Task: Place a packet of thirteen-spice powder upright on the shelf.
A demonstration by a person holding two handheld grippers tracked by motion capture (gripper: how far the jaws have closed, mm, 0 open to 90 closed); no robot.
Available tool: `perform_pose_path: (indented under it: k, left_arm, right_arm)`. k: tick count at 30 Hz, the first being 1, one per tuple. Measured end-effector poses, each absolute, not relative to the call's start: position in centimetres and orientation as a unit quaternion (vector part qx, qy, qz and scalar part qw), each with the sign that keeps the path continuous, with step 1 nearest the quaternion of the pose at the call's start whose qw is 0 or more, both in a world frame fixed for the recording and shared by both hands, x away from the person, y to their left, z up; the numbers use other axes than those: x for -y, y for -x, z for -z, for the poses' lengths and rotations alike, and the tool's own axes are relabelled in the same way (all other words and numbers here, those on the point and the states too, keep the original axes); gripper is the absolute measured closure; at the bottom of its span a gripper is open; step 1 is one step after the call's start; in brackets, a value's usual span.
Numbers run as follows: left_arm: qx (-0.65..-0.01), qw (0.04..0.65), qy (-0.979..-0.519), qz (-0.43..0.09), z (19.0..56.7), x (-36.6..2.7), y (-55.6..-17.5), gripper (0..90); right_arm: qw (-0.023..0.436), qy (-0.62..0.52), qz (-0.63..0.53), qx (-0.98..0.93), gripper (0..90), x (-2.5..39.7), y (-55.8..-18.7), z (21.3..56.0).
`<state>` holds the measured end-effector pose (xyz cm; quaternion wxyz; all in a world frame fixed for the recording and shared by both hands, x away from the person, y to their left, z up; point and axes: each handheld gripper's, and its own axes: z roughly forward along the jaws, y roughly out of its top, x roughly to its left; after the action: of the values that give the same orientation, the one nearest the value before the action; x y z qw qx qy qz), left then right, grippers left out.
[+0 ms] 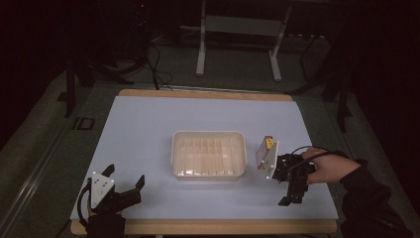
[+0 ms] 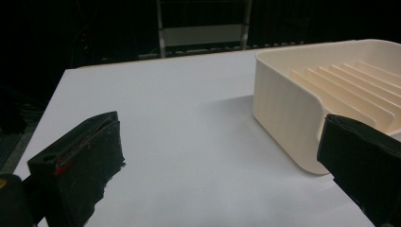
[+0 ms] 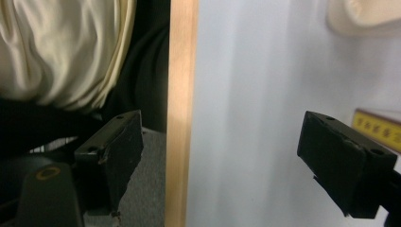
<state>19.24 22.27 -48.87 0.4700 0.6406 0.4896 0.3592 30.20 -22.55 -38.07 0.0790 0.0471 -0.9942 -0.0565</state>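
Small box [image 1: 267, 151], yellow mark on top, stands on the white table [image 1: 148, 129] just right of the cream tray [image 1: 208, 154], apart from it, not touching. In the right gripper view a yellow-edged bit of the box [image 3: 378, 128] shows at the right edge, just above the right-hand jaw.

Right gripper [image 1: 285, 191] sits just right of and nearer than the box, well right of the tray, held by a hand [image 1: 329, 168] in a dark sleeve. Jaws wide apart, nothing betw. them; in its own view [image 3: 222, 156] they span the table's wooden edge [image 3: 182, 109] and white top. Whether gripper body touches the box: can't tell.

Left gripper [image 1: 126, 181] is at the near-left corner, well left of the tray, resting on the table. Jaws wide, empty; its view [image 2: 217, 156] looks across bare white top w/ the tray's ribbed wall [image 2: 283, 113] at right.
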Motion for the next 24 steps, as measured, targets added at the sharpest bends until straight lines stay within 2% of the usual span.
perform_pose_path:
  k: [17, 24]
  left_arm:
    - [-0.481, 0.487, -0.639, -0.351, 48.8, -22.2, -19.2, 1.3]
    - [-0.474, 0.493, -0.641, -0.349, 48.8, -22.1, -19.2, 1.2]
  right_arm:
    - [0.002, -0.043, 0.095, 0.995, 15.3, 22.0, -32.2, 34.8]
    - [-0.012, -0.019, 0.093, 0.995, 13.7, 22.1, -33.7, 34.2]
